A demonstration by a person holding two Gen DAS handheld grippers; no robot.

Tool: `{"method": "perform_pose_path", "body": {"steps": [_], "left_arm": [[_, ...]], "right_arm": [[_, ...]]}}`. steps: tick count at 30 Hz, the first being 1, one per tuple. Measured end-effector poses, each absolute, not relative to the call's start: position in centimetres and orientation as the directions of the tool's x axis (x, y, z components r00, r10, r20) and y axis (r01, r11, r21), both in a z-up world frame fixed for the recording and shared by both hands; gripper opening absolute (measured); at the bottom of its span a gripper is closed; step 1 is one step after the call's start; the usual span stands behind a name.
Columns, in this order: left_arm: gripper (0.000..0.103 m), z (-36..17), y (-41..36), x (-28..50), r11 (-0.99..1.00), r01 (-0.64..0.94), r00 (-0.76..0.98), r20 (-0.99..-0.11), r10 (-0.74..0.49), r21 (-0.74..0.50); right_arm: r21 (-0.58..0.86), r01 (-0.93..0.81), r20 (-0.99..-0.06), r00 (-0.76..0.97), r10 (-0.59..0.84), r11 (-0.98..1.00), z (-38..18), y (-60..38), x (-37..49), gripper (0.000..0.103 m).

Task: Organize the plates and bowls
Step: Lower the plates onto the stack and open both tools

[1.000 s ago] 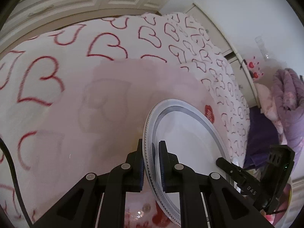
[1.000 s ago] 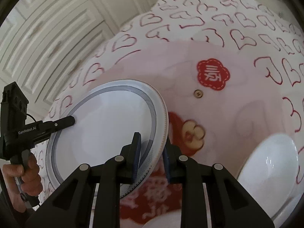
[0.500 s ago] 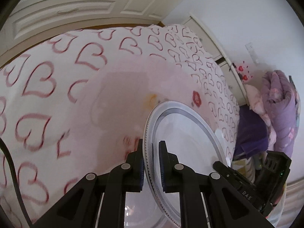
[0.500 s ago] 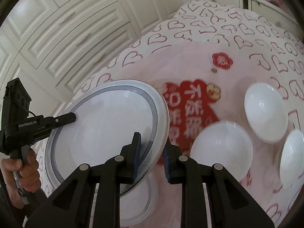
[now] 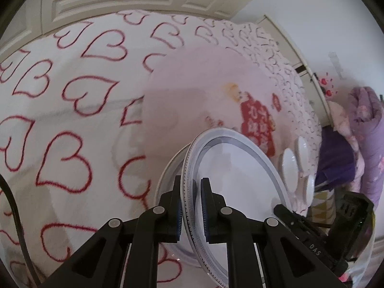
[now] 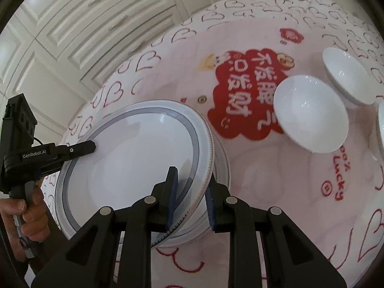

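Observation:
A large white plate (image 6: pixel 134 158) with a grey-blue patterned rim hangs tilted over the bed, gripped on two sides. My right gripper (image 6: pixel 189 184) is shut on its near rim. My left gripper (image 5: pixel 190 187) is shut on the opposite rim, and its tip (image 6: pixel 91 146) shows in the right wrist view. Just under the held plate a second, similar plate (image 6: pixel 222 160) lies flat on the pink mat, mostly hidden; its rim (image 5: pixel 165 182) also peeks out in the left wrist view. Three white bowls (image 6: pixel 312 112) (image 6: pixel 345 79) (image 6: pixel 381 124) stand to the right on the mat.
The pink mat with a red printed patch (image 6: pixel 240 91) lies on a white blanket with red hearts (image 5: pixel 72 96). White panelled cupboard doors (image 6: pixel 72 24) stand behind the bed. Purple bedding (image 5: pixel 367 132) is piled beyond the far edge. A hand (image 6: pixel 31 216) holds the left gripper's handle.
Both grippers have carried the plate across the bed. The three bowls and the red patch have come into view, and a second plate now shows beneath the held one.

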State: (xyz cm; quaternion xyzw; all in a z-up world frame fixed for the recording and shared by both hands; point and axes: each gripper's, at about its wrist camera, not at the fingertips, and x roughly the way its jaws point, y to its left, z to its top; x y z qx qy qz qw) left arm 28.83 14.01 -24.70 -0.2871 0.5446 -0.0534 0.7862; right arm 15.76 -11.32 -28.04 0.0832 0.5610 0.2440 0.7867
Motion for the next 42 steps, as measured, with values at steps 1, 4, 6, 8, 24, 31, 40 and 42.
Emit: {"method": "perform_pose_path", "body": {"steps": [1, 4, 6, 8, 24, 31, 40, 42], "left_arm": [[0.008, -24.9, 13.8, 28.5, 0.835, -0.23, 0.397, -0.832, -0.388, -0.5], [0.008, -25.5, 13.4, 28.3, 0.845, -0.23, 0.383, -0.843, -0.377, -0.483], [0.008, -26.0, 13.3, 28.3, 0.844, -0.235, 0.376, -0.846, -0.377, -0.481], [0.009, -26.5, 13.0, 28.1, 0.844, -0.24, 0.368, -0.85, -0.377, -0.479], [0.013, -28.2, 10.7, 29.5, 0.891, -0.169, 0.364, -0.867, -0.34, -0.421], [0.019, -28.0, 9.7, 30.0, 0.93, -0.117, 0.363, -0.887, -0.286, -0.348], [0.034, -27.8, 9.2, 31.0, 0.932, -0.078, 0.324, -0.894, -0.311, -0.353], [0.048, -27.8, 9.5, 31.2, 0.918, -0.084, 0.317, -0.883, -0.345, -0.389]], "right_arm": [[0.403, -0.292, -0.843, 0.249, 0.476, 0.867, -28.3, -11.3, 15.6, 0.022], [0.396, -0.291, -0.85, 0.242, 0.468, 0.871, -29.3, -11.2, 15.4, 0.022], [0.388, -0.294, -0.855, 0.239, 0.46, 0.874, -29.8, -11.1, 15.2, 0.022], [0.382, -0.296, -0.859, 0.235, 0.455, 0.875, -30.2, -11.1, 15.2, 0.022], [0.306, -0.319, -0.892, 0.233, 0.387, 0.897, -31.3, -10.6, 15.4, 0.027], [0.297, -0.316, -0.905, 0.209, 0.372, 0.901, -31.2, -10.4, 15.6, 0.032], [0.247, -0.301, -0.94, 0.155, 0.303, 0.921, -31.1, -9.6, 16.0, 0.045], [0.264, -0.296, -0.939, 0.138, 0.315, 0.918, -31.2, -9.6, 16.1, 0.046]]}}
